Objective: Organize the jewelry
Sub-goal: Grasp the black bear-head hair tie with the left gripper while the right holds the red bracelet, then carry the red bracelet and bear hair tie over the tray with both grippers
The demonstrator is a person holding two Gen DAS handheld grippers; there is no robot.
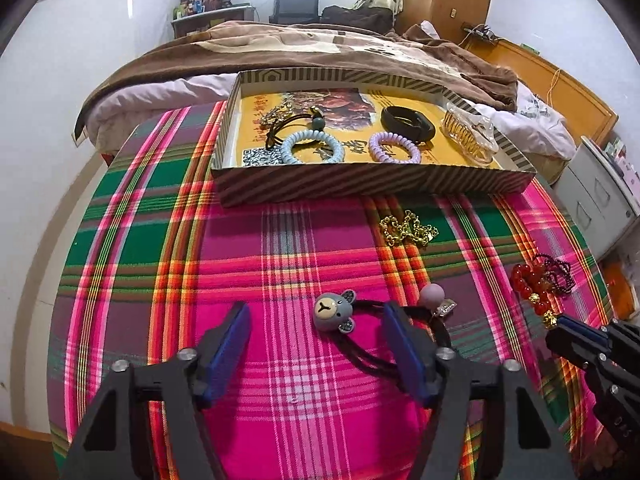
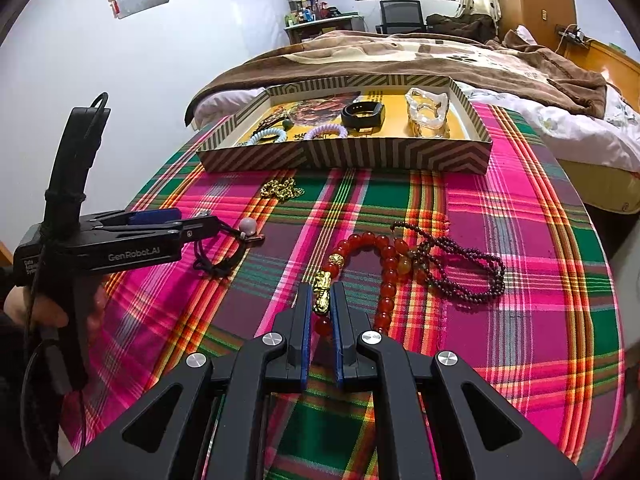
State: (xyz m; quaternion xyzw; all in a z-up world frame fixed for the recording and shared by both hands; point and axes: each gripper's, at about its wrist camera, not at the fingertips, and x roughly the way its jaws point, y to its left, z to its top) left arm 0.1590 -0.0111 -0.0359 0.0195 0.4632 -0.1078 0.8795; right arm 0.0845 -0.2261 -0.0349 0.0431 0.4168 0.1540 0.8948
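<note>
A gold chain lies between the striped box and both grippers. Left gripper fingers spread around the bear hair tie; right gripper fingers pinch the red bead bracelet by its gold charm.

Left gripper: I am wearing matte black arms, blue pads, silver screws.
Right gripper: I am showing the same black, blue and silver.
Side marking: "GenRobot.AI", white.
Cable: black.
</note>
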